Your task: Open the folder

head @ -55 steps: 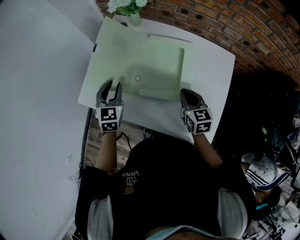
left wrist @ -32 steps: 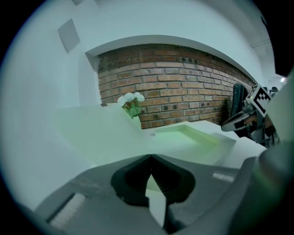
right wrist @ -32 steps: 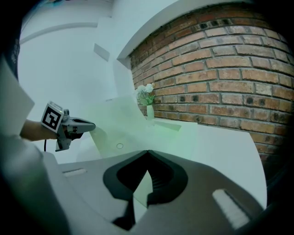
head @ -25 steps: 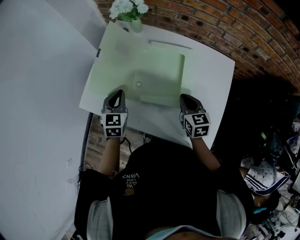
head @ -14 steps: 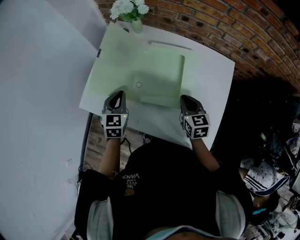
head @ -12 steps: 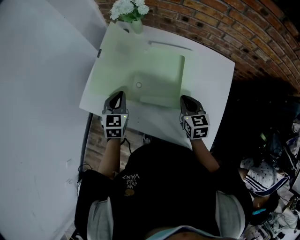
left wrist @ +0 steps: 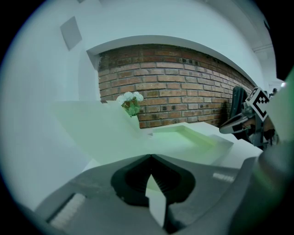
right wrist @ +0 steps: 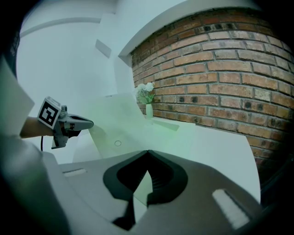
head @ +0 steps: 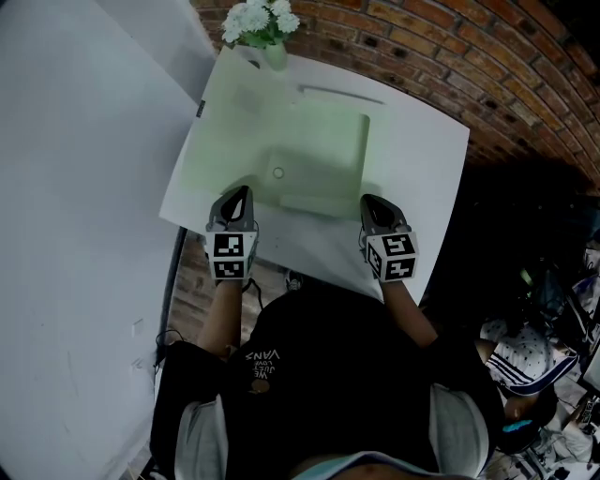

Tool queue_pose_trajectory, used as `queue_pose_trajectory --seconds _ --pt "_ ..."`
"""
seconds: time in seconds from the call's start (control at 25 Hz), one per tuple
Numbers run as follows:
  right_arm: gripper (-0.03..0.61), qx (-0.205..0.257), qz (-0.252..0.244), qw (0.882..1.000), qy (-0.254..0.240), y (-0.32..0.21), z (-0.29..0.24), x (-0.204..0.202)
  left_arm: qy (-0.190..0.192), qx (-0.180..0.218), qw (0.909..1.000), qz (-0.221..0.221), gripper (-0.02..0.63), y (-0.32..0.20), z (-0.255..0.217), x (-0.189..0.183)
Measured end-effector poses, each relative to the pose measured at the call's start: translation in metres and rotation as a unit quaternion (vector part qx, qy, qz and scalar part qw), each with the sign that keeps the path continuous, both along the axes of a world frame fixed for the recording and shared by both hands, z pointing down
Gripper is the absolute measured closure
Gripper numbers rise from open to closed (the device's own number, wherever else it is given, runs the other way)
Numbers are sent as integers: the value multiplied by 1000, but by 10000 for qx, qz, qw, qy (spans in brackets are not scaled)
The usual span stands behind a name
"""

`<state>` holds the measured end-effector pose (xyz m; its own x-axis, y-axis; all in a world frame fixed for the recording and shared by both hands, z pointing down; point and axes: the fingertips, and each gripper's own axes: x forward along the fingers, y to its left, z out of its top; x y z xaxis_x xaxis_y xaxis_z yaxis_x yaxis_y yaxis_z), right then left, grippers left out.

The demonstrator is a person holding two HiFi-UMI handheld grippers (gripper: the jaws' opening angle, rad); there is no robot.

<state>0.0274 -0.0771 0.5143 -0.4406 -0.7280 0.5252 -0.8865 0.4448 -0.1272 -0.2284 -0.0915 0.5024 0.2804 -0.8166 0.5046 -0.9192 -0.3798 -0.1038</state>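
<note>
1. The folder is lying on the white counter, between the flowers at the far end and the two grippers at the near edge.
2. Its pale green cover is spreading out to the left. In both gripper views it is tilting up off the counter, and a small round fastener is showing near its front edge.
3. The shallow tray-like body is sitting exposed on the right half, so the inside is showing.
4. The left gripper is hovering just beside the folder's near-left edge, clenched, with nothing between its jaws. Whether it is touching the folder I cannot tell.
5. The right gripper is hovering near the near-right corner, also clenched and empty.
6. Judging by this layout, the opening is looking done or all but done. At most, the cover is waiting to be laid fully flat, and the grippers are free to draw away.
</note>
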Motion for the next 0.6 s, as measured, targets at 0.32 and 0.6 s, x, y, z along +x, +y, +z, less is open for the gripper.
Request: queue_pose_trajectory --seconds 0.32,0.6 --pt "581 10 -35 10000 27 1 0 0 6 -5 10000 -21 612 1 0 0" --pt "581 74 10 10000 4 -1 -3 0 70 21 10000 -46 614 1 -2 0"
